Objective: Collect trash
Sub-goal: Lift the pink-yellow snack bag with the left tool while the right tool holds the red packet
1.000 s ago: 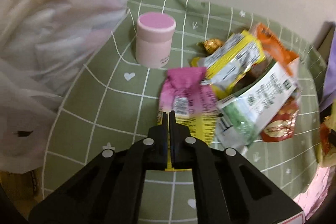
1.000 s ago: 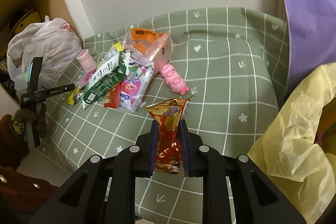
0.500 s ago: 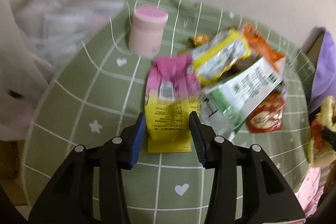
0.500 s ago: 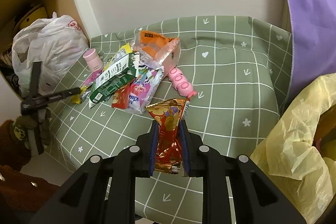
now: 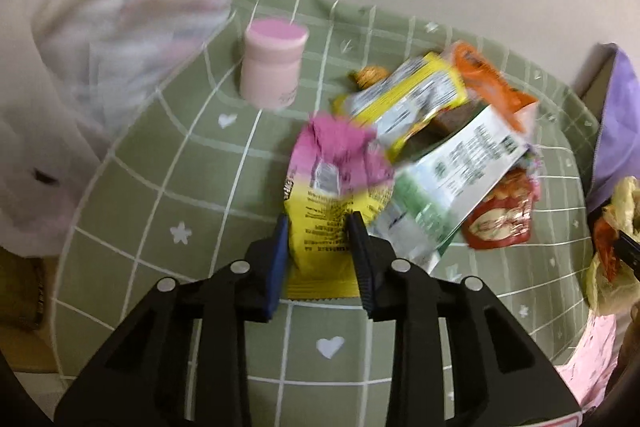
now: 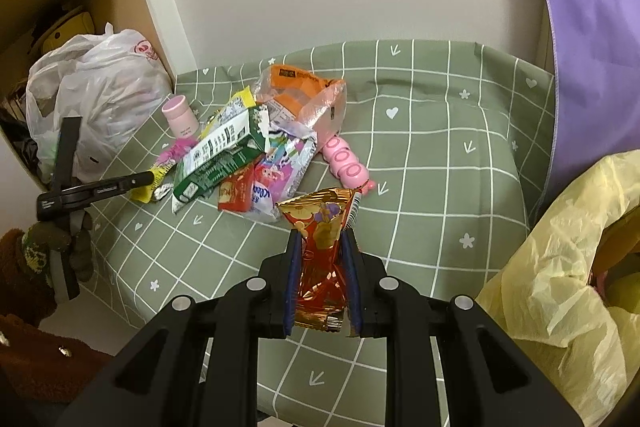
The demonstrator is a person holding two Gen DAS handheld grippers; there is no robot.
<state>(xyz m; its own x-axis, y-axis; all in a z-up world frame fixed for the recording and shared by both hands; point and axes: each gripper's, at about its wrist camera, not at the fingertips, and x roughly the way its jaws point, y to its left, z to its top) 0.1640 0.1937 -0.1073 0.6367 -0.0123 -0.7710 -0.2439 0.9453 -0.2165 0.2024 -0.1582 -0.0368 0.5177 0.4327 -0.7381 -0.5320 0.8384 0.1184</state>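
**A:** Since a second ago your left hand-held gripper [image 5: 318,239] has gone from pressed together over the pink-and-yellow packet [image 5: 334,203] to straddling it, and the jaws are closing now, the packet's yellow end between them on the green checked table [image 5: 160,211].

**B:** What might spoil that?

**A:** I'd judge two things. The green-and-white carton [image 5: 448,183] lies against the packet's right side, so your right finger could snag it and drag the heap. And the packet is slack film; pinch only the sealed edge and it may slide out as you lift.

**B:** And my right side?

**A:** Your right hand-held gripper [image 6: 322,279] is pinching the red-and-gold wrapper [image 6: 322,251] upright, clear of the table. The grip looks firm.

**B:** Do the views differ?

**A:** Your left view shows the contact closely but blurred. Your right view alone shows the whole heap, the pink ringed toy [image 6: 346,163] beyond it, and the yellow bag [image 6: 560,267] at far right, likely where the trash goes.
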